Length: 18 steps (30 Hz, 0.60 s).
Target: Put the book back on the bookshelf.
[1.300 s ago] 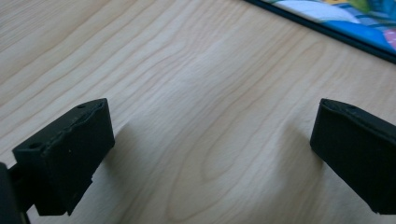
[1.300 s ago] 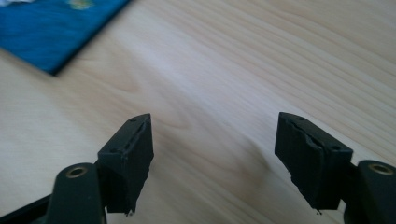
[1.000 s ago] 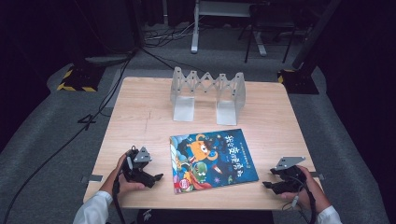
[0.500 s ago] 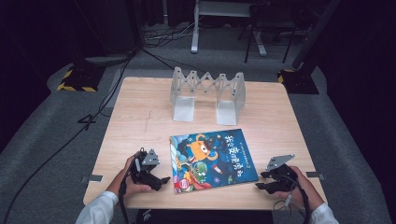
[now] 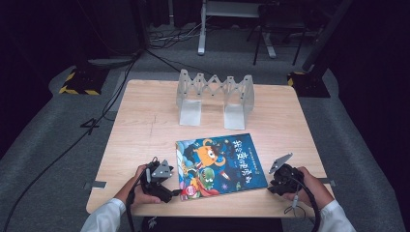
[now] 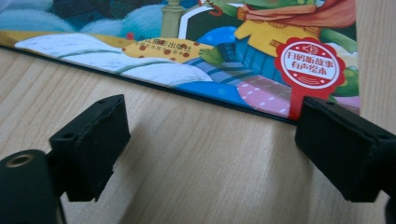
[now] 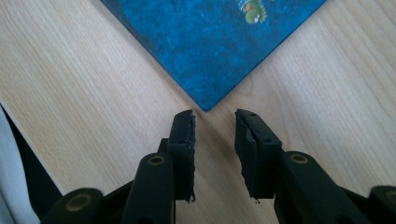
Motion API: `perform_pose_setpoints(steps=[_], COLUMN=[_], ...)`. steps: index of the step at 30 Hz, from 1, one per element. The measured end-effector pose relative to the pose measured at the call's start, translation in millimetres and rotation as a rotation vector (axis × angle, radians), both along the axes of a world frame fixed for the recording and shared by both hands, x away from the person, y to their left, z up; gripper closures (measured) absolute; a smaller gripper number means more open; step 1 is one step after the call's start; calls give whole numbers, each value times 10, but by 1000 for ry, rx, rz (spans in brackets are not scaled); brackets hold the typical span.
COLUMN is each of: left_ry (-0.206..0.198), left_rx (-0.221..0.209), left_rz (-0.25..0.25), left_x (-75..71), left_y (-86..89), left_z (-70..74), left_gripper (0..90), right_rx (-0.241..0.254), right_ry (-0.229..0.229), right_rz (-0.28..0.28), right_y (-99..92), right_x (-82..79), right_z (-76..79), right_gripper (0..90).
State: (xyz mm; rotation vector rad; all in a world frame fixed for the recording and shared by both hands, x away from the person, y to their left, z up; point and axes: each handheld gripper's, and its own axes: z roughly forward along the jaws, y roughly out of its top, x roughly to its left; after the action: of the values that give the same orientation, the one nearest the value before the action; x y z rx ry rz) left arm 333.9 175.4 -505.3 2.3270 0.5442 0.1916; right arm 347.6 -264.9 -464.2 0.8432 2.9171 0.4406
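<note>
Facing the book's (image 7: 219, 42) corner, the right gripper (image 7: 215, 122) narrows empty; left gripper (image 6: 210, 135) gapes wide.

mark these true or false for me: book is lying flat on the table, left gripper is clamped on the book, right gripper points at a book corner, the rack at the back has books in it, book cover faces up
1. The picture book lies flat on the wooden table. True.
2. The left gripper is clamped on the book. False: its jaws stand wide apart just short of the book's edge, with nothing between them.
3. The right gripper points at a corner of the book. True; its jaws have just been closing, with only bare table between them.
4. The clear folding rack holds books. False: it stands empty.
5. The book's illustrated cover faces up. True.
</note>
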Motion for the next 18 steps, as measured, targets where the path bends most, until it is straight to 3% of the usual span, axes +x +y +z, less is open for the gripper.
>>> perform_pose_setpoints(steps=[9,18], left_ry=[4,7], left_rx=[-4,-14], left_rz=[-7,-47], left_x=[-45,-116], left_y=[-42,-242], left_z=[13,12], left_gripper=[185,204], right_rx=[-12,30], right_ry=[-2,-39], right_rz=[18,-43], right_y=[59,-96], right_x=[46,122], right_z=[4,-15], right_gripper=[738,692])
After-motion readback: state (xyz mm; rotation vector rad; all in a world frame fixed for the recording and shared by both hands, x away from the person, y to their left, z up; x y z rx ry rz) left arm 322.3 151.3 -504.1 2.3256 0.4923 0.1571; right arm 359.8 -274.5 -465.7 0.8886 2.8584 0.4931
